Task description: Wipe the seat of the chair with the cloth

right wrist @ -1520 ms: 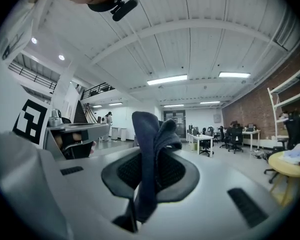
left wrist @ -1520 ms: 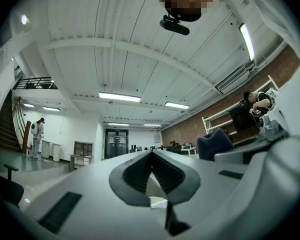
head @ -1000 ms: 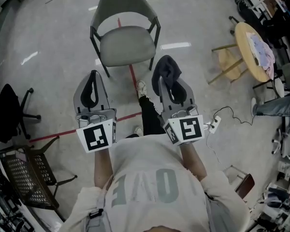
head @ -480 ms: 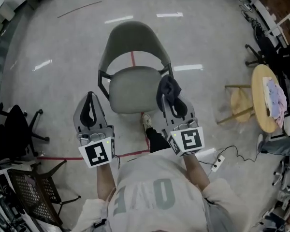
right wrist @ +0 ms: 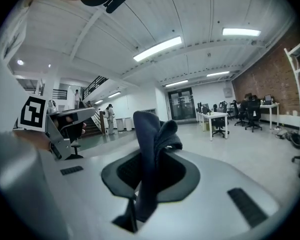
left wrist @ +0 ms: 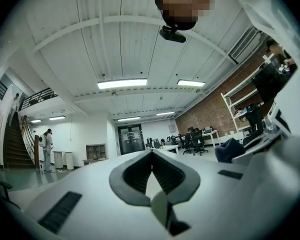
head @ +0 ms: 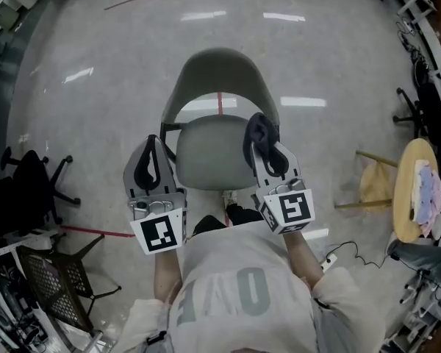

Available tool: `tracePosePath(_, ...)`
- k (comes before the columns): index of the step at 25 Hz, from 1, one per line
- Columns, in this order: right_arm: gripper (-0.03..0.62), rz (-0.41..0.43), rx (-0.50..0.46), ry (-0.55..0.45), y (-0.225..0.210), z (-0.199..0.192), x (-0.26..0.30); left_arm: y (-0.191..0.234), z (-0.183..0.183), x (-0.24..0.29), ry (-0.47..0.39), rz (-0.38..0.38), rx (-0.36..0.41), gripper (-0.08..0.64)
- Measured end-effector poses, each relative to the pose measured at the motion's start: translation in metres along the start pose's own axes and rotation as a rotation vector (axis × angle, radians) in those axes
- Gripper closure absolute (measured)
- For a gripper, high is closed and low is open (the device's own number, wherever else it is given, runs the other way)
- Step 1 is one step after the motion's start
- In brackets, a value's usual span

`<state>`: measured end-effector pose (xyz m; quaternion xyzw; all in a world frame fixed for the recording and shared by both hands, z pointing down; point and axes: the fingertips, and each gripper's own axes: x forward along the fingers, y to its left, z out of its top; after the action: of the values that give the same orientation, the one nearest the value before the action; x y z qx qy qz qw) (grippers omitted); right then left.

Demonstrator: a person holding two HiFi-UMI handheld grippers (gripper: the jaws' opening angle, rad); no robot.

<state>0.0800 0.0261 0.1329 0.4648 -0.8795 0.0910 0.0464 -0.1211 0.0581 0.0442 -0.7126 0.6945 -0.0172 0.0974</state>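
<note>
Right gripper (head: 267,151): pinches the dark cloth (head: 259,127), which pokes out past its tips.
Left gripper (head: 150,153): closed tight, empty.
Chair (head: 212,162): back far side.

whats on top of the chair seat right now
The visible seat is bare. The right gripper, shut on the cloth, and the left gripper overlap its side edges, so those parts are hidden.

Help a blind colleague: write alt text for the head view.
Overhead: a person holds two grippers before a grey chair. The right gripper grips a dark cloth at the right of the seat; the left gripper, shut and empty, at its left.
</note>
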Motion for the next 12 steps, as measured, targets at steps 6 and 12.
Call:
tracePosePath(6,0.534,0.006,0.003,0.019,0.006,-0.001,0.027,0.007,-0.003,0.037,-0.026,-0.038,-0.042,0.546)
tracePosePath(12,0.534,-0.054,-0.045,-0.082,0.015,0.037,0.039,0.019,0.019,0.076,-0.125,-0.093,-0.062,0.546)
